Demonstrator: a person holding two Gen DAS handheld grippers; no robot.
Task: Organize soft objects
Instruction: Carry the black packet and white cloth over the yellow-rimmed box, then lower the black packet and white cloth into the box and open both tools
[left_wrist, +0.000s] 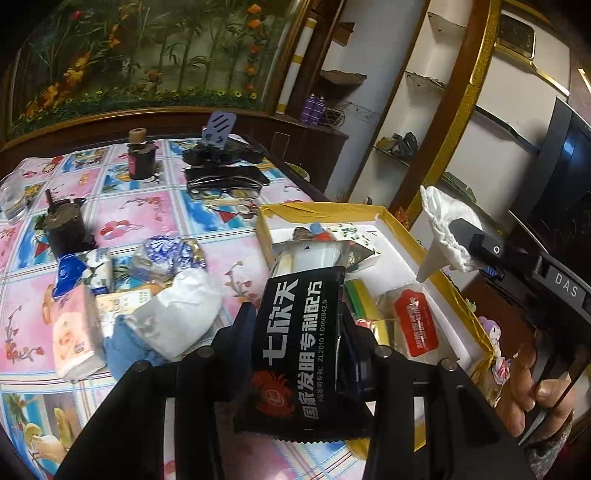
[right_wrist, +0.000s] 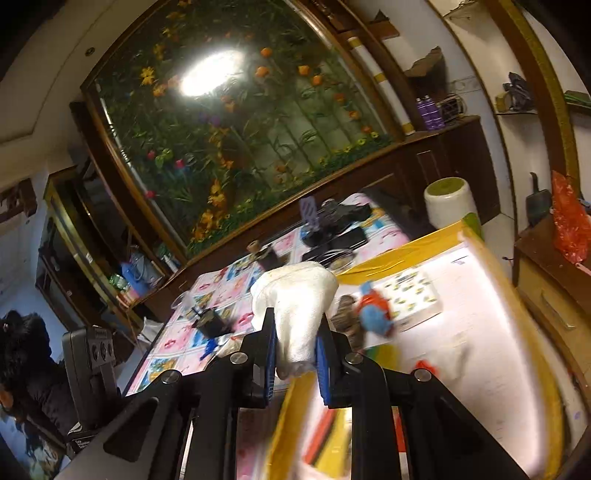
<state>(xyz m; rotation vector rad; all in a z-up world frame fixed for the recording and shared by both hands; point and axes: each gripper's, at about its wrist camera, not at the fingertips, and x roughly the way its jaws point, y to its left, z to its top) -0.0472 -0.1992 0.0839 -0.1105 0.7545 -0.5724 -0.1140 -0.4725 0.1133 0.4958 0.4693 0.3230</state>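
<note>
My left gripper is shut on a black soft packet with white Chinese print, held over the near left edge of a gold-rimmed white box. My right gripper is shut on a white cloth; the cloth also shows in the left wrist view, held above the box's right side. The box holds a small blue and red plush toy, a red packet and a printed card. On the table, left of the box, lie a white bundle, tissue packs and a blue cloth.
The flowered tablecloth carries two dark jars, glasses, a phone and a black stand at the back. A wooden cabinet and shelves stand behind. A TV is at the right. A white stool stands beyond the box.
</note>
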